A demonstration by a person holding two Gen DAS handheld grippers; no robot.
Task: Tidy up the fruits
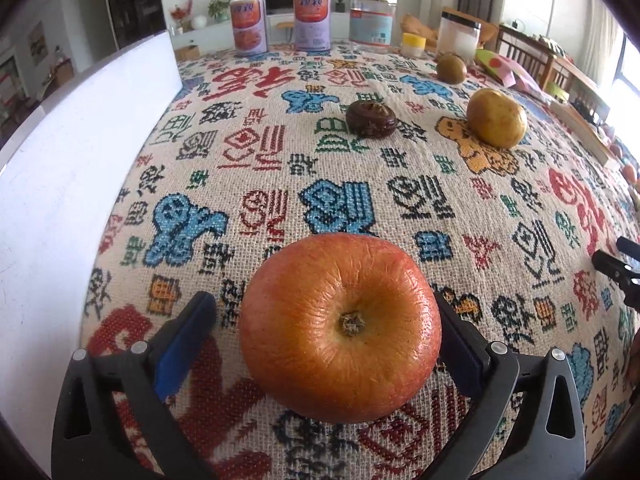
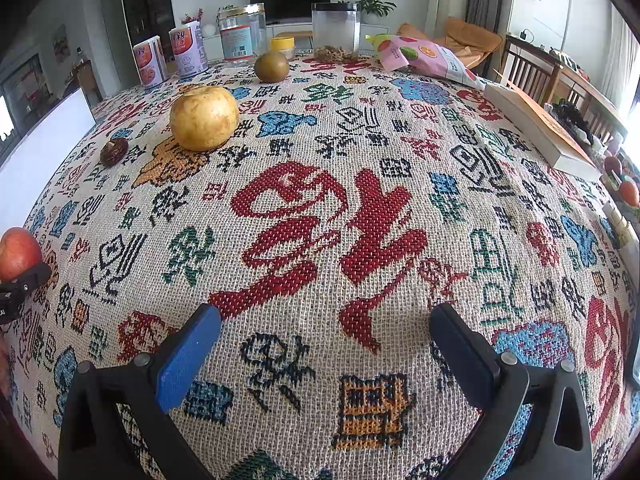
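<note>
A red-orange apple (image 1: 340, 328) rests on the patterned tablecloth (image 1: 280, 168), stem dimple up, between the fingers of my left gripper (image 1: 323, 300). The jaws stand wide; a gap shows on the left side and the right pad (image 1: 460, 348) is close against the apple. The same apple (image 2: 18, 254) shows at the left edge of the right wrist view. My right gripper (image 2: 327, 312) is open over bare cloth. Farther back lie a yellow round fruit (image 1: 496, 118) (image 2: 204, 118), a small dark brown fruit (image 1: 371, 119) (image 2: 114, 152) and a green-brown round fruit (image 1: 451, 67) (image 2: 272, 66).
A white board (image 1: 80, 160) stands along the table's left edge. Two cans (image 1: 249, 26) (image 1: 312, 20), clear jars (image 1: 372, 20) (image 2: 335, 30) and a small yellow-lidded pot (image 1: 413, 44) line the far edge. A snack bag (image 2: 424, 56) and a flat book (image 2: 540, 128) lie at the right.
</note>
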